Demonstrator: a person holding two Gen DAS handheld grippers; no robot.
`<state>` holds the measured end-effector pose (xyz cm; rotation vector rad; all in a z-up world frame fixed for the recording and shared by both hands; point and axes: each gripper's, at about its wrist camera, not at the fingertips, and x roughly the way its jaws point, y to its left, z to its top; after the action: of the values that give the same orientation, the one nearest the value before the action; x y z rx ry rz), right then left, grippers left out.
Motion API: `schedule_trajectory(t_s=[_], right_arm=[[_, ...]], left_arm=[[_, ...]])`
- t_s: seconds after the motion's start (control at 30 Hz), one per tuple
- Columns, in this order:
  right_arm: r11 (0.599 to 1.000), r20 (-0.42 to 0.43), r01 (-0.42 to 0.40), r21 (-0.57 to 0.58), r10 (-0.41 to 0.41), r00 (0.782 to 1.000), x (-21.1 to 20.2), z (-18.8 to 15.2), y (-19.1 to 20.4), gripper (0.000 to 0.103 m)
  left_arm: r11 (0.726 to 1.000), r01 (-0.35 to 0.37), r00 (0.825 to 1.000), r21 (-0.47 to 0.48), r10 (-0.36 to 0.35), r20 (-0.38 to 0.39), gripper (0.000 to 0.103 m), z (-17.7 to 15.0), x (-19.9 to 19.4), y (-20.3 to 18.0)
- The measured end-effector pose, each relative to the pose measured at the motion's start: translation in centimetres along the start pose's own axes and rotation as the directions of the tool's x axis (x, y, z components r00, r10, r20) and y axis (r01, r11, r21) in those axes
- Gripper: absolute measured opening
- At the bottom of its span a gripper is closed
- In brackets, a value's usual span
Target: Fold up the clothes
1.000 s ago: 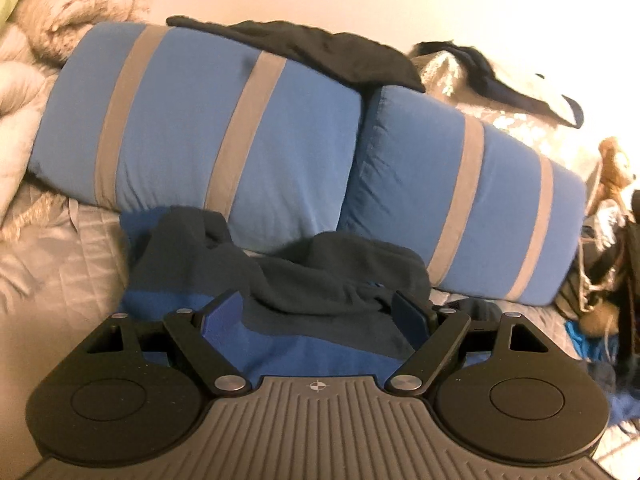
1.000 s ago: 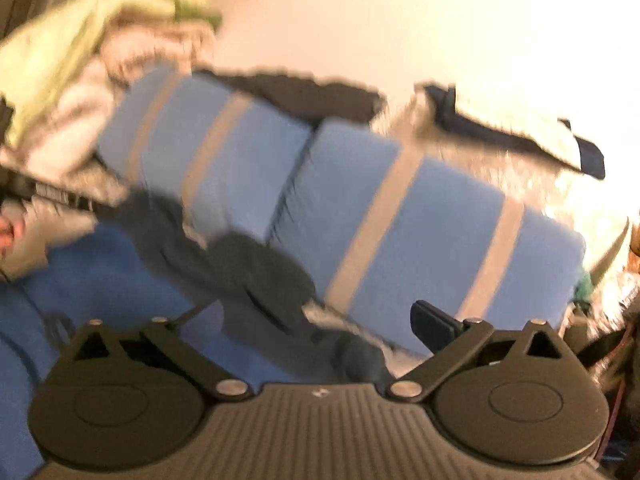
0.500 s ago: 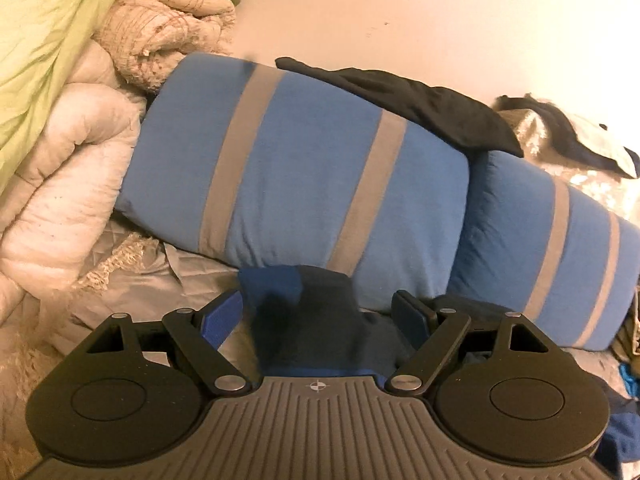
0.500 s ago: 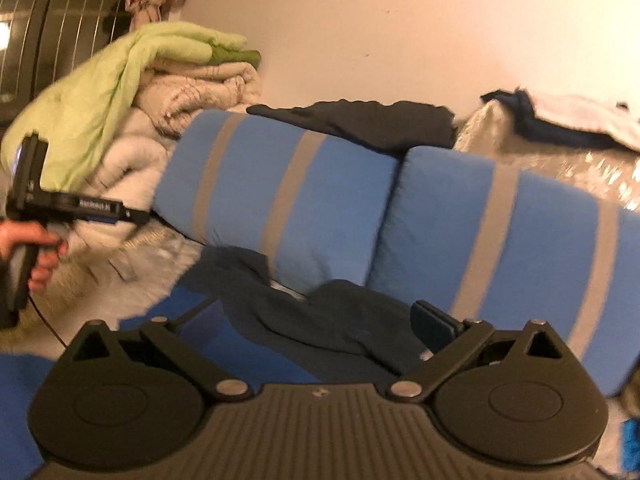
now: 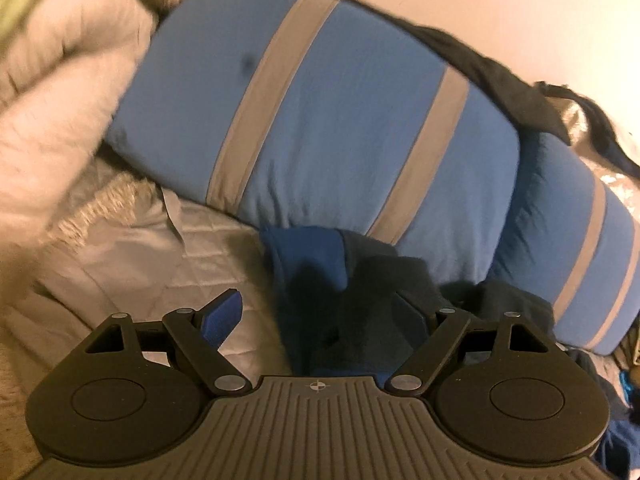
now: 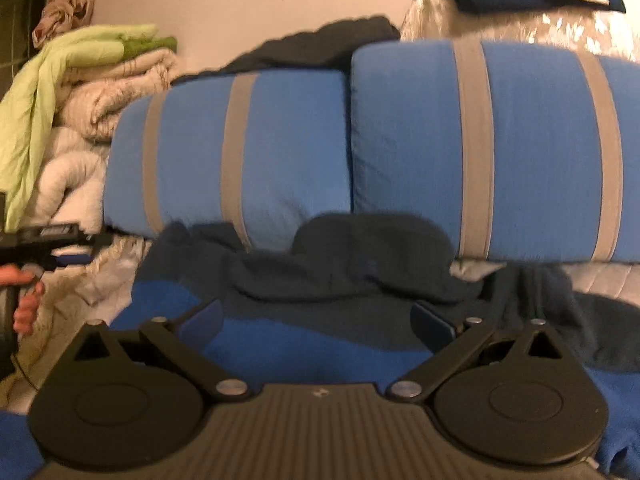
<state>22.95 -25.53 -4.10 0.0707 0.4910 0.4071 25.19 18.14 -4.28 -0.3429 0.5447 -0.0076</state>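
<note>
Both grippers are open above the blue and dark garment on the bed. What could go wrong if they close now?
1. The crumpled blue and dark grey garment lies in bunched layers, so the open right gripper may pinch several layers, not one edge.
2. The garment's far edge touches the blue pillows with grey stripes; pulling could drag them.
3. The open left gripper sits over the garment's end, partly above the grey quilted bedcover, and might catch that too.
</note>
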Motion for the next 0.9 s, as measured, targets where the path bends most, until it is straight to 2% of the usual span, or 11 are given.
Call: schedule_trajectory(t_s=[0.13,0.37,0.53,0.67,0.7,0.73,0.77,0.8,0.83,0.9], right_arm=[[1.000,0.004,0.006,-0.005,-0.006,1.000,0.3,-0.2,-0.2,0.103],[0.999,-0.013,-0.002,0.041,0.003,1.000,0.4,-0.5,-0.8,0.103],[0.999,-0.020,-0.030,0.026,0.030,0.999,0.5,-0.6,-0.4,0.103],[0.999,-0.034,-0.037,0.015,0.037,0.999,0.8,-0.7,-0.3,0.103],[0.999,-0.036,-0.034,0.012,0.034,0.999,0.9,-0.8,-0.3,0.103],[1.000,-0.035,-0.029,0.006,0.029,0.999,0.9,-0.8,-0.3,0.103],[1.000,-0.032,-0.025,-0.001,0.025,0.999,0.9,-0.8,-0.2,0.103],[1.000,-0.029,-0.021,-0.008,0.021,0.999,0.9,-0.8,-0.1,0.103],[1.000,-0.027,-0.018,-0.014,0.017,0.999,0.9,-0.8,-0.1,0.103],[1.000,-0.025,-0.022,-0.022,0.021,0.999,0.8,-0.8,0.0,0.103]], left_arm=[[0.999,-0.008,0.999,-0.038,0.007,-0.034,0.082,0.2,3.3,0.9],[0.995,-0.072,0.997,-0.065,0.069,-0.047,0.081,0.8,7.9,2.0],[0.975,-0.044,0.998,-0.216,0.034,-0.049,0.081,1.4,10.4,3.3],[0.946,0.028,0.999,-0.323,-0.037,-0.024,0.081,2.1,11.7,4.1],[0.935,0.057,0.998,-0.351,-0.067,-0.018,0.078,2.3,12.0,4.3],[0.922,0.084,0.995,-0.379,-0.097,-0.017,0.059,2.4,12.2,4.4],[0.912,0.102,0.992,-0.396,-0.121,-0.023,0.047,2.5,12.2,4.4],[0.914,0.105,0.991,-0.392,-0.128,-0.032,0.032,2.7,12.1,4.0],[0.922,0.099,0.992,-0.374,-0.122,-0.039,0.022,2.8,11.7,3.5],[0.930,0.103,0.991,-0.352,-0.125,-0.040,0.010,3.1,10.7,2.8]])
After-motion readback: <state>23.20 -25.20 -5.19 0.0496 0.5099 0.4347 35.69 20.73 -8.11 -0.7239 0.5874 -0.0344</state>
